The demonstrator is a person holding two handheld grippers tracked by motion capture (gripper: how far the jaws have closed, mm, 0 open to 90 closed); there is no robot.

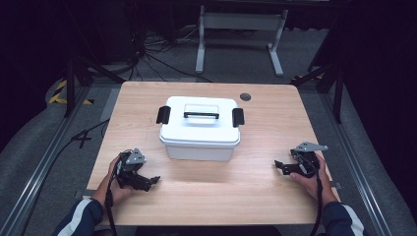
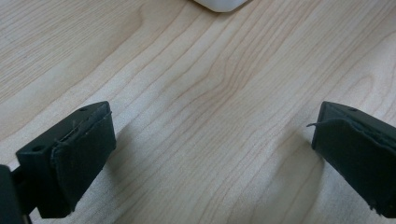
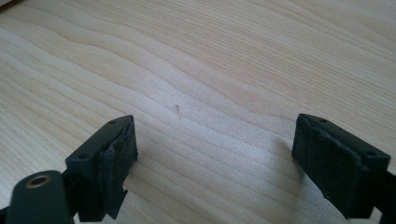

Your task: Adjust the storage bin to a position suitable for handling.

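Both hand-held black claws, the left claw (image 1: 153, 180) and right claw (image 1: 278, 165), rest low on the pale wood-grain desk (image 1: 255, 191) with jaws spread wide and empty, flanking the white lidded plastic box (image 1: 200, 129) at mid-desk, seemingly poised to approach its black side latches.

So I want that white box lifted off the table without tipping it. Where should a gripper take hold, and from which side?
Probably the black handle, lying flat at the middle of the lid on the white box. Come straight down from above and close across the bar's thin width. It sits centred between the two black side latches, so the lift should stay level. Both the left gripper and right gripper are open.
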